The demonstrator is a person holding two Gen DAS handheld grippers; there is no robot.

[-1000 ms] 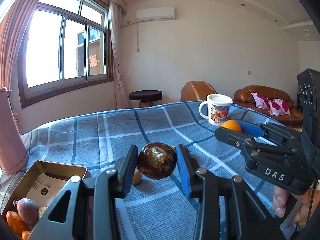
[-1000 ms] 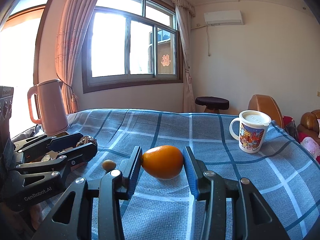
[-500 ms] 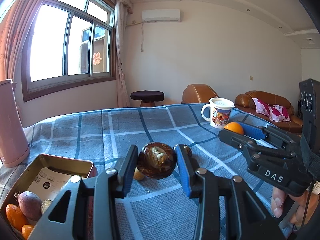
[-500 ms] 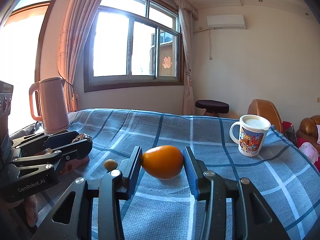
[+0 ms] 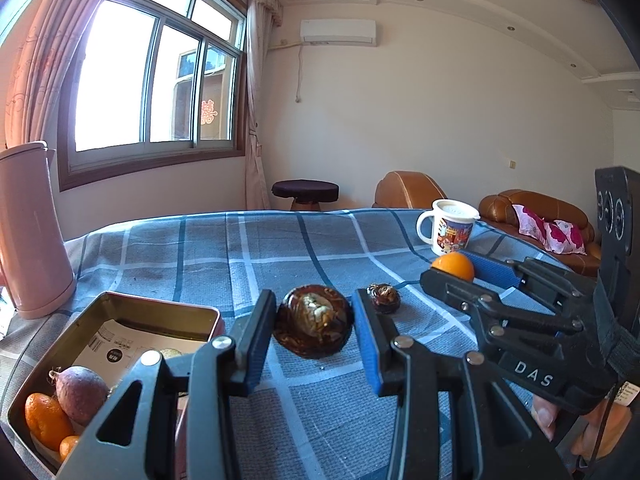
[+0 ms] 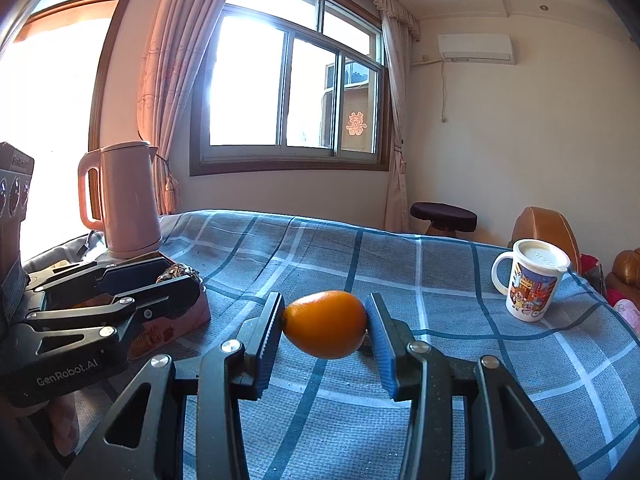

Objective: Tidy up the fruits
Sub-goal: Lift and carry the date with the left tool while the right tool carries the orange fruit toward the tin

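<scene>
My left gripper [image 5: 314, 330] is clamped on a dark brown fruit [image 5: 313, 326], round and glossy, with a pale, wrinkled patch facing the camera; its blue pads press both sides, leaving the jaws only narrowly apart, and the fruit hangs above the blue checked tablecloth [image 5: 280, 248]. My right gripper [image 6: 325, 330] grips an orange fruit [image 6: 325, 324] in the same way: smooth, egg-shaped and bright, pinched end to end between the pads, clear of the cloth. To the left sits a gold metal tin [image 5: 120, 312] holding a purple fruit [image 5: 80, 392], small orange ones [image 5: 42, 420] and a printed card. A smaller dark fruit [image 5: 385, 296] lies on the cloth just beyond the left gripper (its surface looks shrivelled). A pink kettle [image 6: 126, 200] stands behind the tin, and a lidded cartoon mug [image 6: 530, 280] stands at the far right.
</scene>
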